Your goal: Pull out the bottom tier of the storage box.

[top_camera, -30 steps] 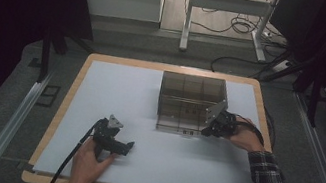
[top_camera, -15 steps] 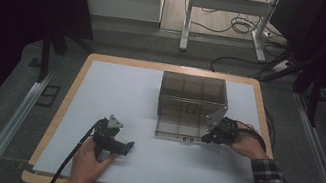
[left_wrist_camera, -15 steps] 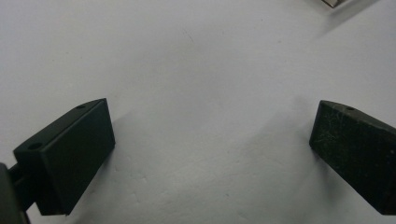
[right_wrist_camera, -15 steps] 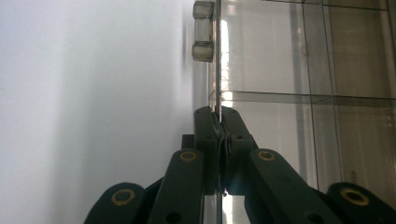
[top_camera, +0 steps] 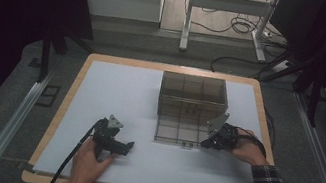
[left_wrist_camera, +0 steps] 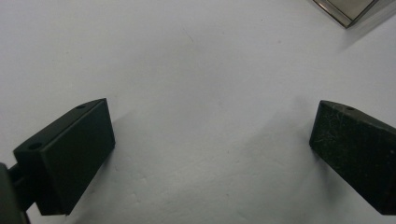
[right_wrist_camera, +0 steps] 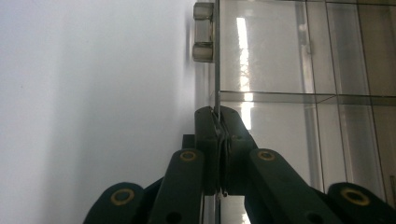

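Note:
A smoky clear plastic box (top_camera: pixel 193 97) with several compartments stands on the white mat (top_camera: pixel 115 93) at the back right. Its gridded lid panel (top_camera: pixel 177 129) is swung out in front of it, low over the mat. My right gripper (top_camera: pixel 205 143) is shut on that panel's thin right edge. In the right gripper view the jaws (right_wrist_camera: pixel 217 116) pinch the lid panel (right_wrist_camera: pixel 280 51) below a small clear latch (right_wrist_camera: pixel 204 32). My left gripper (top_camera: pixel 127 146) lies on the mat at the front left, open, nothing between its fingers (left_wrist_camera: pixel 210 149). A corner of the box (left_wrist_camera: pixel 348 9) shows far off.
The mat lies on a wood-edged table (top_camera: pixel 67 105). Metal rails run along both sides of the table on the floor. A desk frame (top_camera: pixel 226 11) and cables stand beyond the far edge.
My right gripper has moved toward the near edge and slightly down, bringing the lid panel lower over the mat. The left gripper has stayed put.

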